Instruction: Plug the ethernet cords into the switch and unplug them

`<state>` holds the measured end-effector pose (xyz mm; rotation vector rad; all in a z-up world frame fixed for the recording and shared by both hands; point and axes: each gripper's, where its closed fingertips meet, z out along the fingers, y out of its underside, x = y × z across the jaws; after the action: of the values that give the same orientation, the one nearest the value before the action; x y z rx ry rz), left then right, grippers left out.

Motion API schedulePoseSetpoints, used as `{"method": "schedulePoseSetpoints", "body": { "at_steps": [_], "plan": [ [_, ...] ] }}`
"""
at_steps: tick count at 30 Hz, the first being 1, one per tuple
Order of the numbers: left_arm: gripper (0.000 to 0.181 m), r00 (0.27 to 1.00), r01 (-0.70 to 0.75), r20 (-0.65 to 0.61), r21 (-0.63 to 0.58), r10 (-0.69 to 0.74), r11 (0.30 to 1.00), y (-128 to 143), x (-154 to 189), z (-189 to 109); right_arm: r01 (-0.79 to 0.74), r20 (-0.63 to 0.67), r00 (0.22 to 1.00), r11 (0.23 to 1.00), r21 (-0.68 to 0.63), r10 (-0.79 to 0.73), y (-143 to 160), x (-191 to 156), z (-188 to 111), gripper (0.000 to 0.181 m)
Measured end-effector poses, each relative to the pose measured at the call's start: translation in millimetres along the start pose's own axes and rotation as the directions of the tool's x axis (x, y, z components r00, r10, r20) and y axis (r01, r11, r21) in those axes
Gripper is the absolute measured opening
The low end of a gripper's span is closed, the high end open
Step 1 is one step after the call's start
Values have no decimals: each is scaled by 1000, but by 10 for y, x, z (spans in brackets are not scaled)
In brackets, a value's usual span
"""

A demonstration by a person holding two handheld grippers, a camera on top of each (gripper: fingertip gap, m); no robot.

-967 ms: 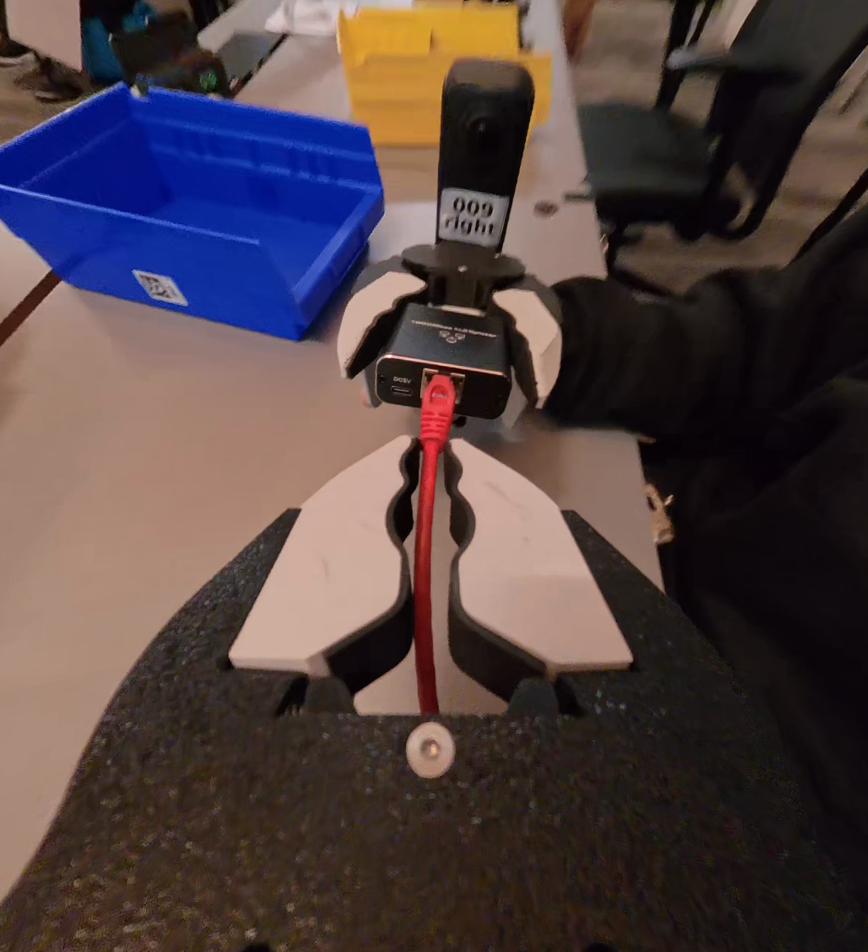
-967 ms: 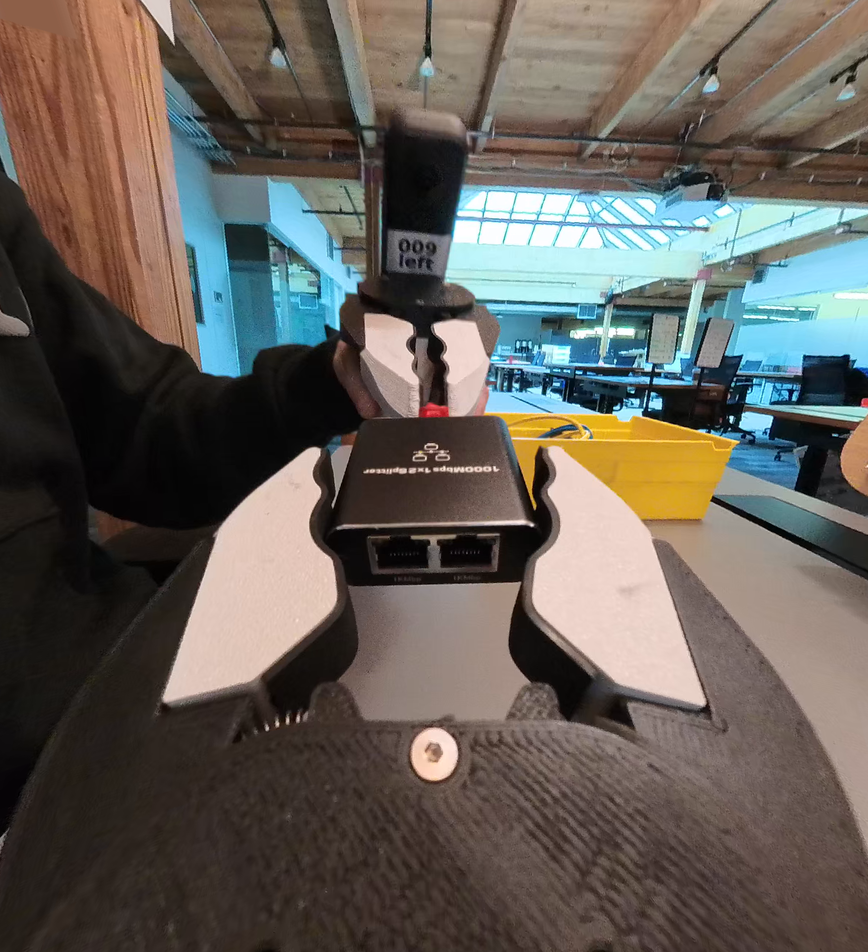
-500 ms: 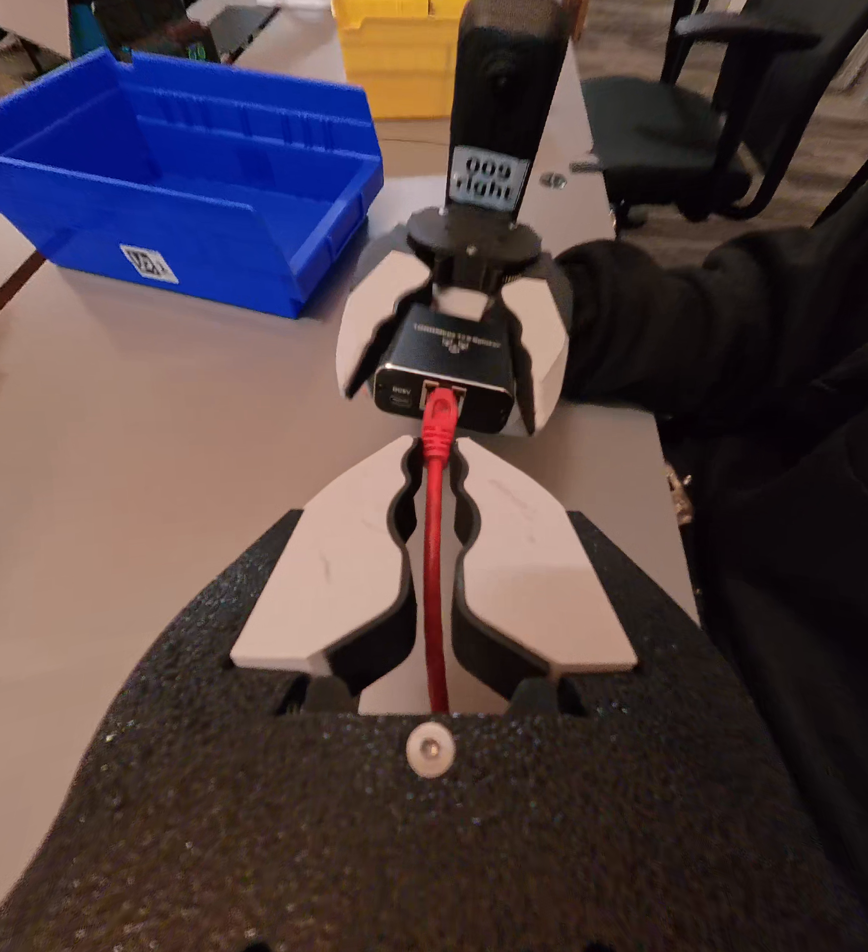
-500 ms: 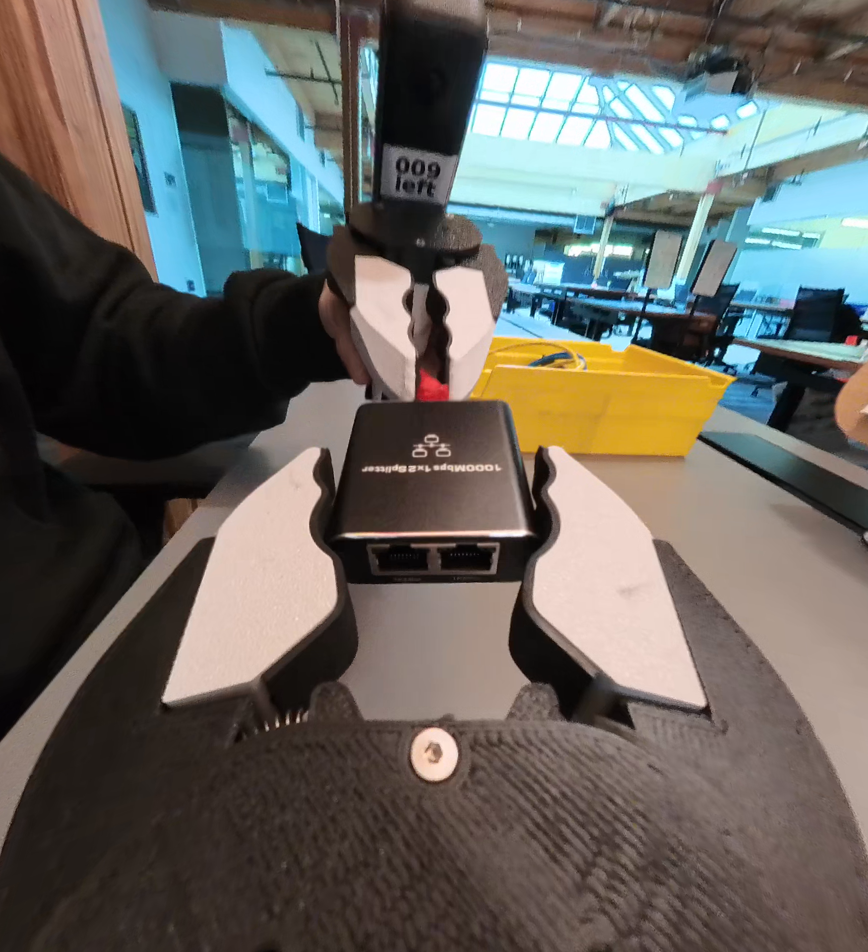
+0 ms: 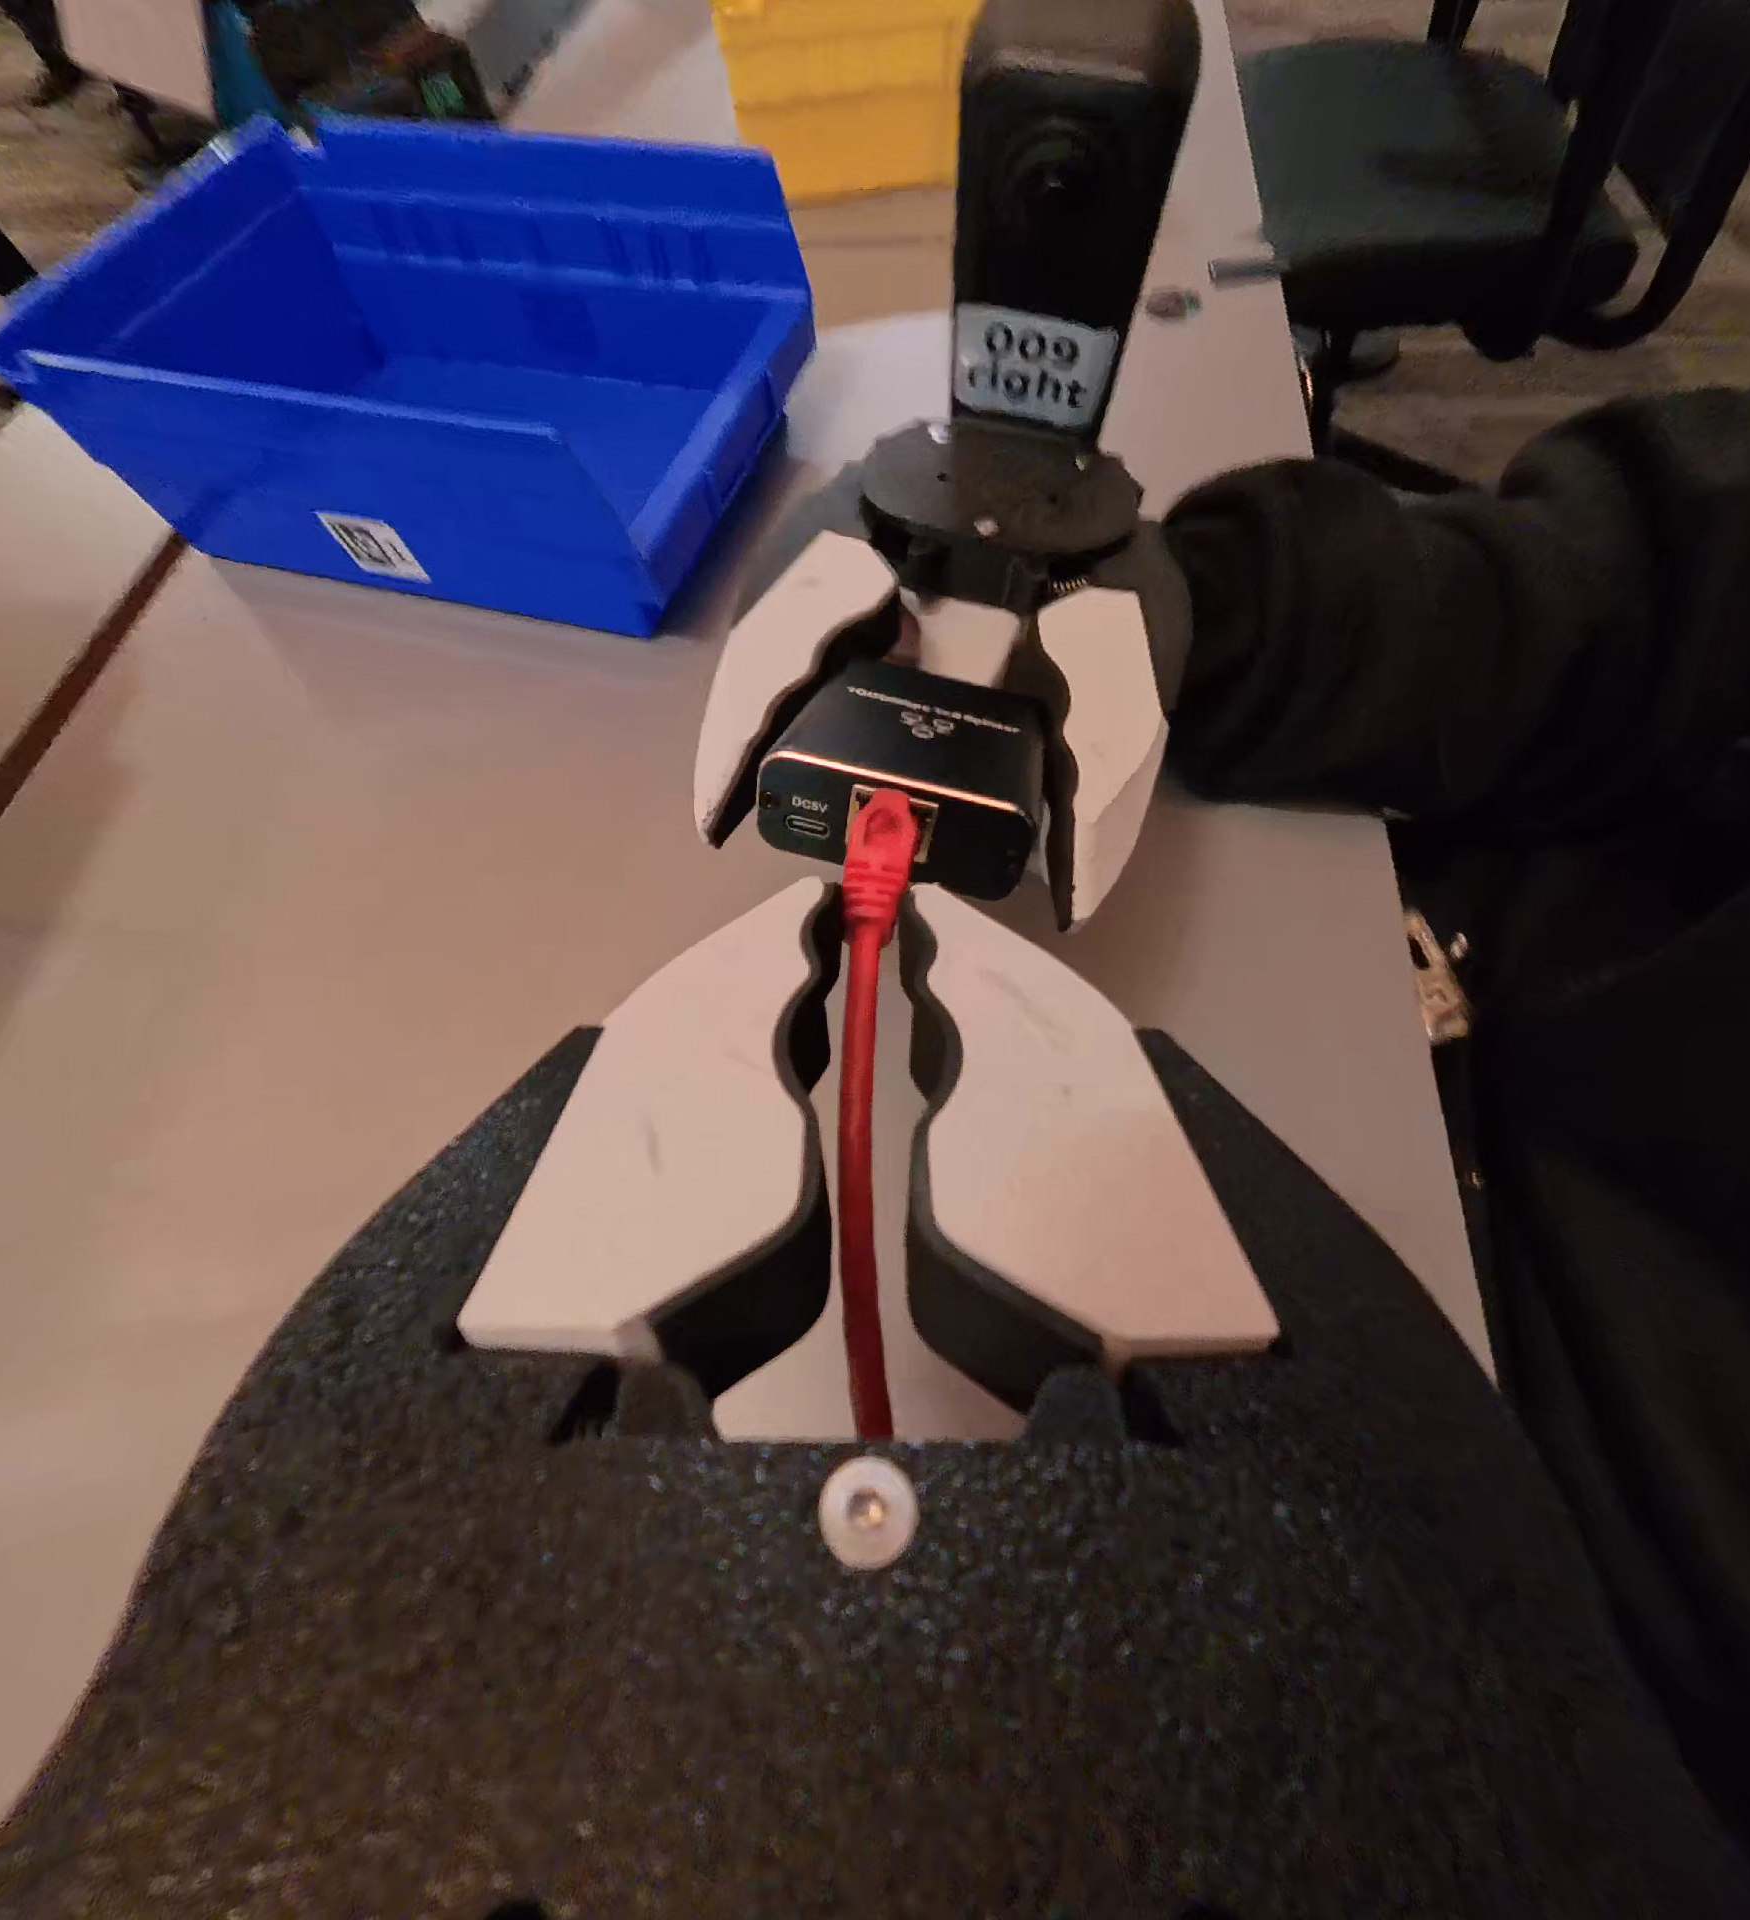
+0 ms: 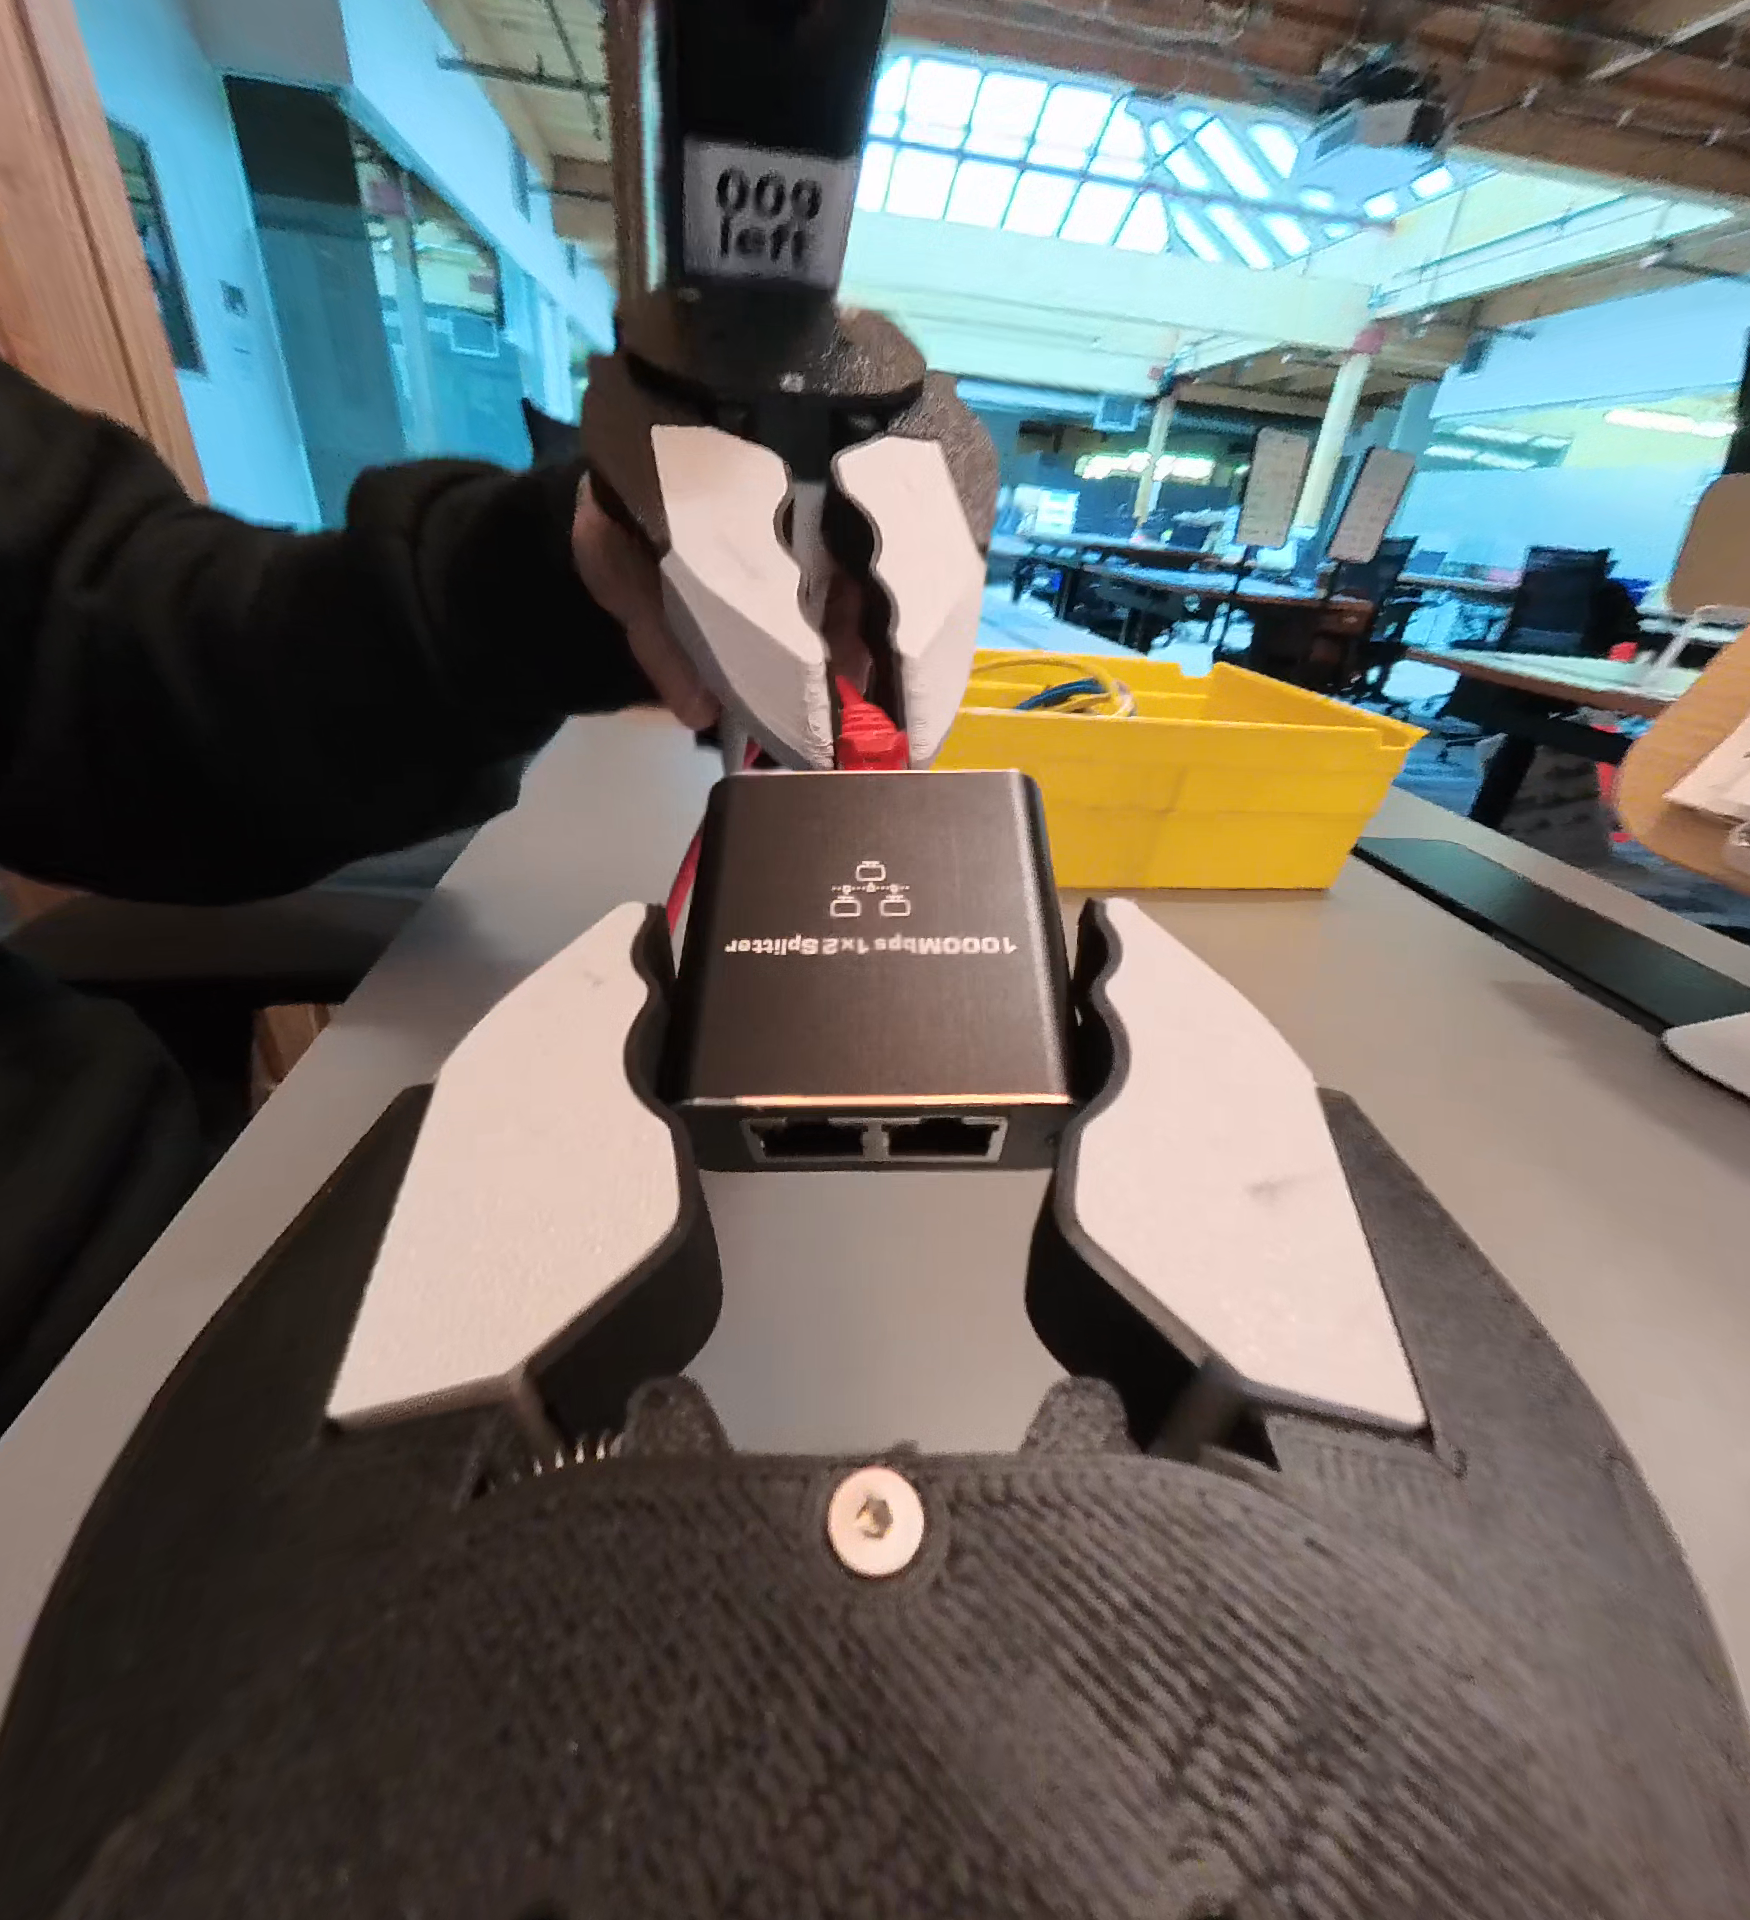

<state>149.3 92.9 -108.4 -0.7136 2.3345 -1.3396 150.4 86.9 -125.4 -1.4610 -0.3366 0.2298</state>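
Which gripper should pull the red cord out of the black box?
The left gripper: it already pinches the red cord just behind its plug. The right gripper is busy clamping the black box.

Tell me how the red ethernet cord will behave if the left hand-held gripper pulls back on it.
The red ethernet cord probably bends easily: it curves slightly between the fingers. Its plug sits in the switch, so it would likely resist until unlatched. The round jacket may slip through the left hand-held gripper.
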Motion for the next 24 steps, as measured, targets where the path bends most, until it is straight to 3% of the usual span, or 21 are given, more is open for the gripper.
{"method": "schedulePoseSetpoints", "body": {
  "at_steps": [1,3,5,6,8,10,12,15,16,20,24],
  "plan": [
    [10,1000,11,25,34,-12,999,-46,-43,-3,-9,-21,1000,1000,29,9,-53,35,-12,75],
    [18,986,31,163,94,-46,995,-137,-222,-61,-2,-101,995,998,61,8,-104,150,-41,75],
    [38,926,34,364,185,-101,982,-249,-424,-234,60,-227,972,998,13,-55,-59,315,-103,75],
    [38,889,48,435,231,-147,972,-269,-472,-317,84,-286,955,996,-3,-82,-57,391,-141,75],
    [37,843,158,457,295,-284,942,-190,-450,-333,110,-376,921,994,-6,-104,-86,500,-192,75],
    [39,836,346,329,305,-439,887,-42,-321,-147,159,-458,875,987,-37,-158,-104,576,-215,75],
    [43,793,540,104,337,-600,771,0,-205,48,220,-479,849,973,-62,-223,-132,550,-181,75],
    [40,643,759,-247,335,-725,559,-83,-115,212,285,-475,827,953,-105,-300,-138,466,-77,75],
    [36,606,793,-308,313,-733,523,-96,-103,253,311,-487,808,942,-127,-332,-137,454,-53,75],
    [26,589,808,-367,276,-720,521,-85,-110,311,338,-489,790,929,-153,-369,-132,408,-3,74],
    [24,587,796,-405,129,-701,591,-13,-54,280,403,-383,817,901,-158,-432,-78,293,14,75]
  ]
}}
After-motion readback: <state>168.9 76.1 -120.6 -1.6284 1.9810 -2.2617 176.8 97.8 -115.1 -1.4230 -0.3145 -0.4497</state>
